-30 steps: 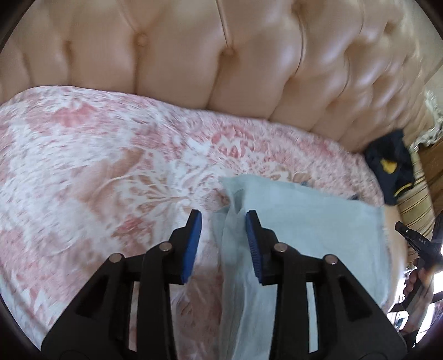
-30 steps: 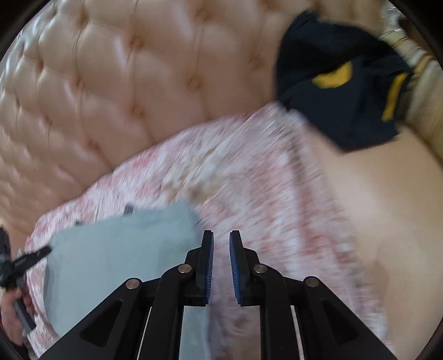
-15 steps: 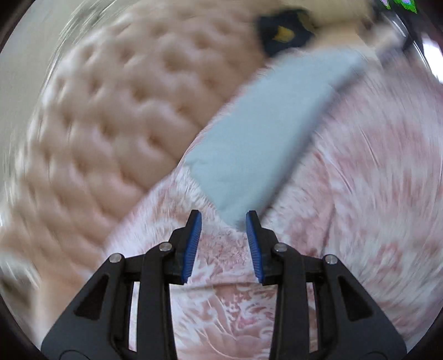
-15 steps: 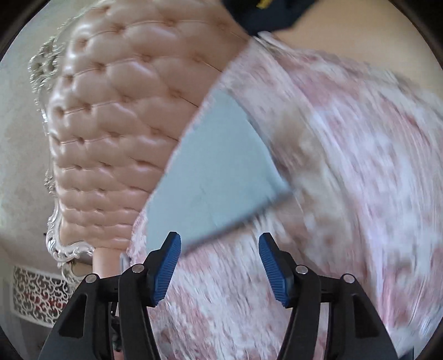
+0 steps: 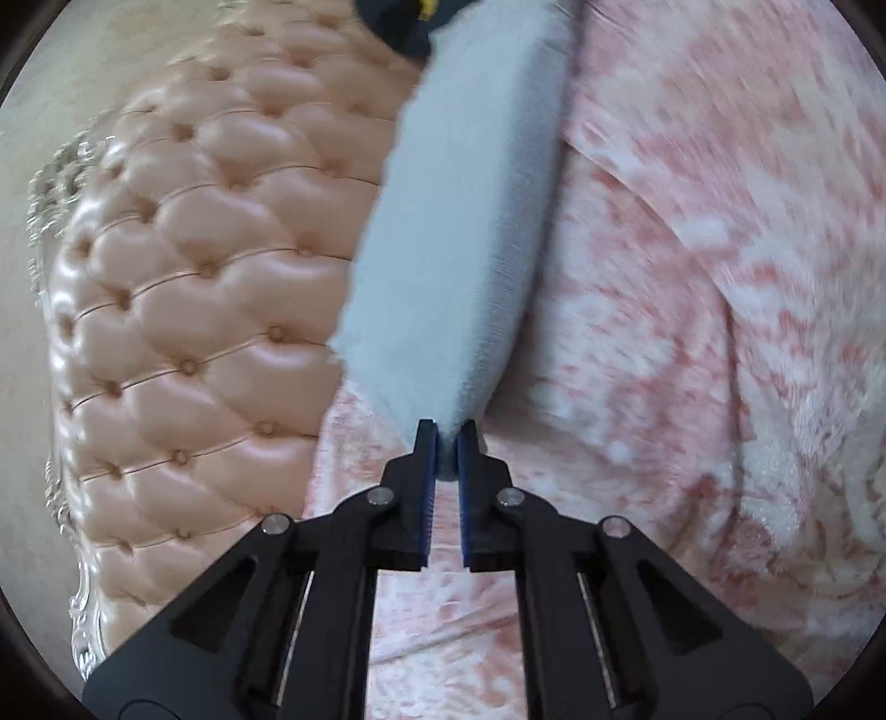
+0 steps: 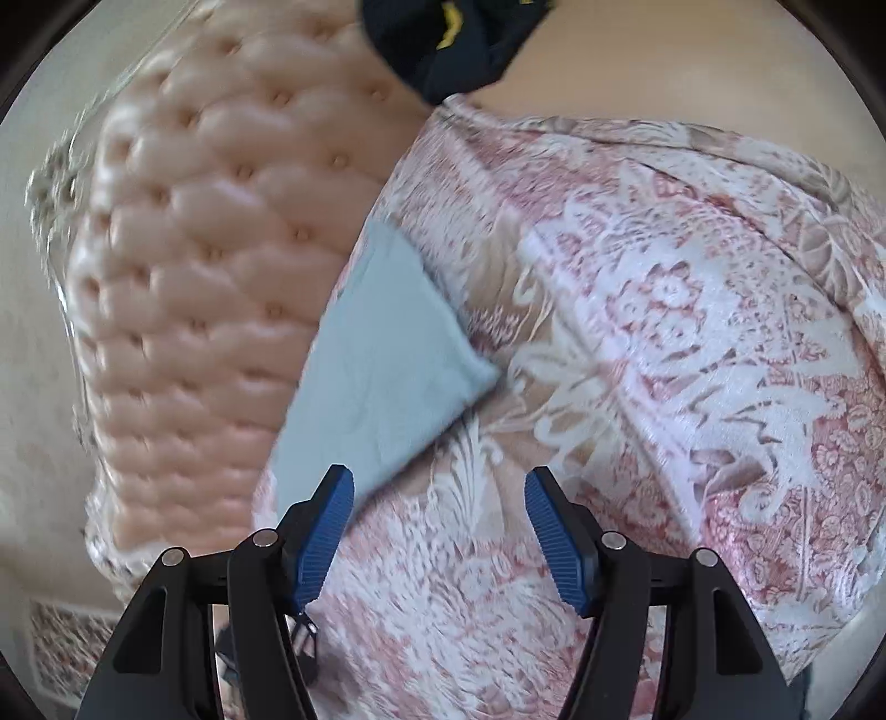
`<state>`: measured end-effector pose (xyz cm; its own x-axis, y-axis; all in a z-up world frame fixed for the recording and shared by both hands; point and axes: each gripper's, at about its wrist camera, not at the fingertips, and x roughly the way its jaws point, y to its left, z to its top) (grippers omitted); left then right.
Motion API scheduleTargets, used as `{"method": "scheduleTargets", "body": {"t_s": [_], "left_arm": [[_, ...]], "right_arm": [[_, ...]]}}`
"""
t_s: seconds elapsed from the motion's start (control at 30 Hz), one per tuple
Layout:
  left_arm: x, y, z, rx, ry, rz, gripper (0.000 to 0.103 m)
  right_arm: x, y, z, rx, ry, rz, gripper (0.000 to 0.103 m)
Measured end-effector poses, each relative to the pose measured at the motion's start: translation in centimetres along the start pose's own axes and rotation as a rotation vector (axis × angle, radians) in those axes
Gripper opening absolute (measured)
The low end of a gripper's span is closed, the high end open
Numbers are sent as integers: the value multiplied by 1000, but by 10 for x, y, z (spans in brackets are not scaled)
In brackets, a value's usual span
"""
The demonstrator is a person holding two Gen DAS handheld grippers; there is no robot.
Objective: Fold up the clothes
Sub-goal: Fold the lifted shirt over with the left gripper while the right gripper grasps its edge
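A folded light blue cloth point(image 5: 459, 249) lies on the pink floral bedspread point(image 5: 692, 332), along the foot of the tufted headboard. My left gripper point(image 5: 447, 437) is closing, and its blue pads pinch the cloth's near corner. In the right wrist view the same cloth point(image 6: 382, 376) lies flat ahead and to the left. My right gripper point(image 6: 438, 479) hovers over the bedspread point(image 6: 664, 332) with its jaws opening wide. The cloth's near edge reaches its left fingertip point(image 6: 338, 487), and no pad presses on it.
The beige tufted headboard point(image 5: 194, 304) point(image 6: 194, 277) runs close beside the cloth. A dark navy garment with yellow marks point(image 6: 448, 39) point(image 5: 398, 22) lies beyond the cloth's far end, next to a plain beige surface point(image 6: 692, 72). A ridge creases the bedspread on the right.
Both hands swung and rolled toward the cloth's near end. The left jaws went from apart to pinched on the cloth's corner. The right jaws went from nearly shut to wide apart.
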<state>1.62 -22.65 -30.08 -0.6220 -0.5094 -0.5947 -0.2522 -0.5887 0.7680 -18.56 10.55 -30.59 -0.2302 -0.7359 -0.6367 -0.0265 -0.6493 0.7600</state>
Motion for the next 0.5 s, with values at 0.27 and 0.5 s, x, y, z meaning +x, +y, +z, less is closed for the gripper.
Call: {"method": "scheduleTargets", "body": {"t_s": [0.27, 0.5], "left_arm": [[-20, 23, 8, -4, -41, 43, 9], [-21, 30, 10, -1, -49, 50, 9]], "right_arm": [[23, -9, 8, 108, 50, 45, 68], [37, -2, 19, 165, 9, 65, 68]]}}
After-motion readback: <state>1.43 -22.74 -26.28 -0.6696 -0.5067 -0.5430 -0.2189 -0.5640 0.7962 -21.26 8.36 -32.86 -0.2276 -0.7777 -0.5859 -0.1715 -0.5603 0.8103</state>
